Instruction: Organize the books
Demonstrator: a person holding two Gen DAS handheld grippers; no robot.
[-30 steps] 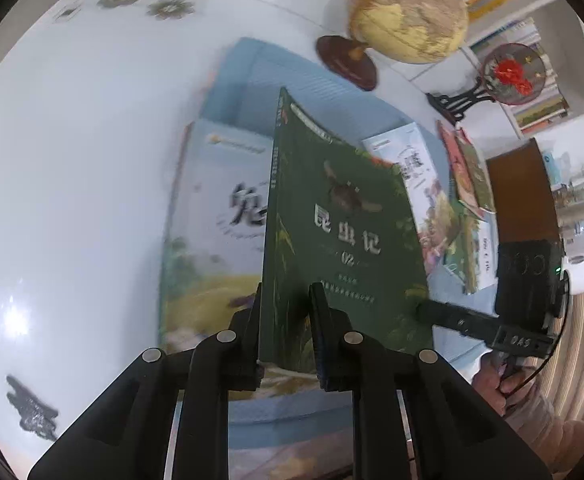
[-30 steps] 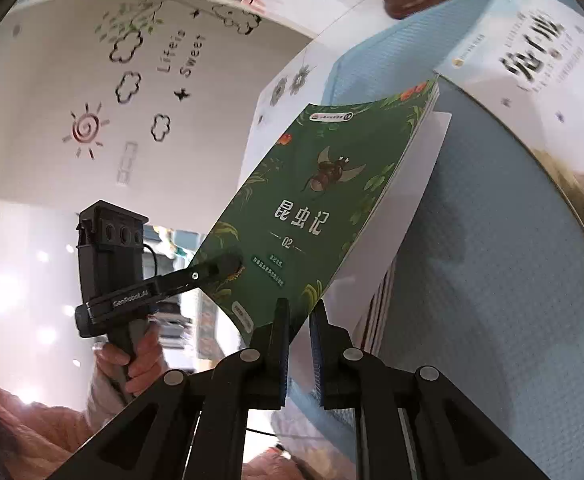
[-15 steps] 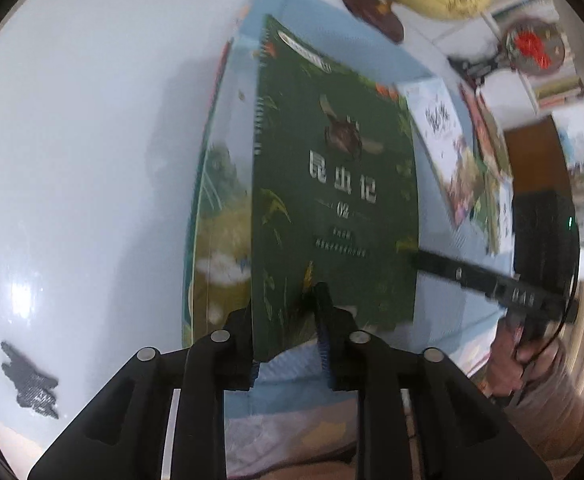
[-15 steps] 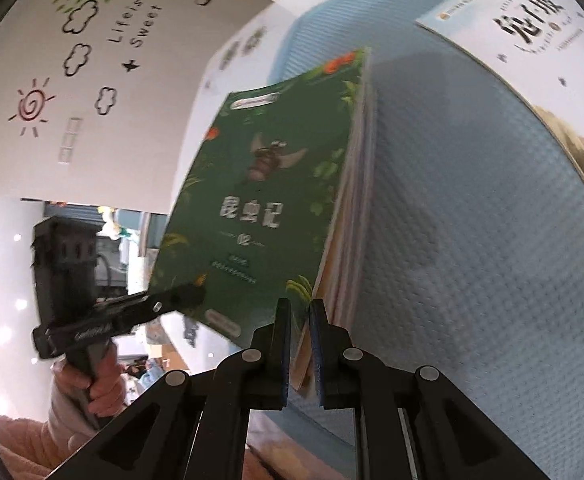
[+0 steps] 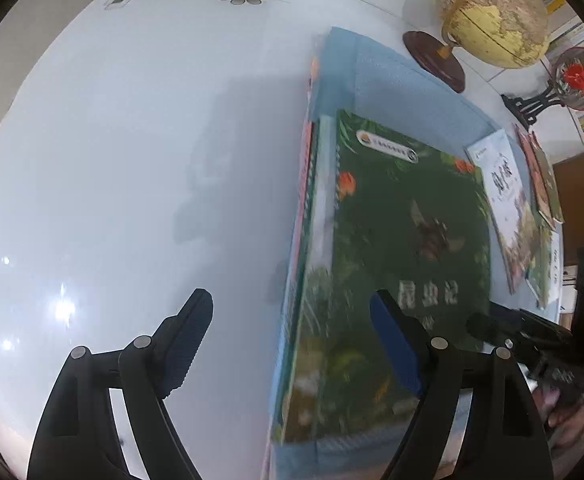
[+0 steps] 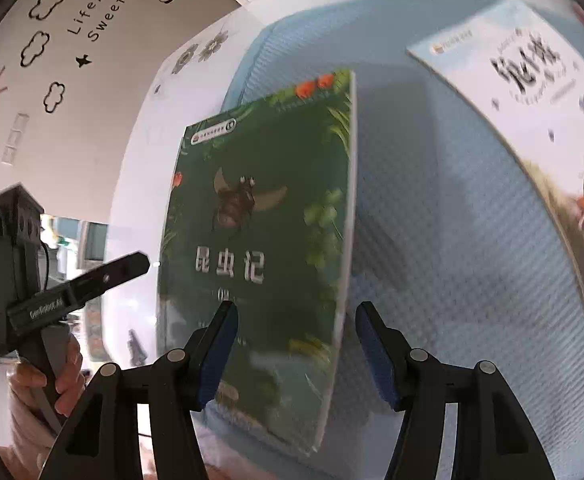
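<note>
green book [image 6: 268, 236] flat atop stack, apparently flush, white table [image 5: 132, 160] alongside

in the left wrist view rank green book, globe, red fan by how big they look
1. green book, though it is nearest the camera
2. globe
3. red fan, far off at the fisheye edge

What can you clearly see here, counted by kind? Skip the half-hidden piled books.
Books with clear covers: 2 (green book, white book)
Globe: 1
Fan ornament: 1
Blue mat: 1
Grippers: 2 (left hand-held gripper, right hand-held gripper)
Total: 7
</note>
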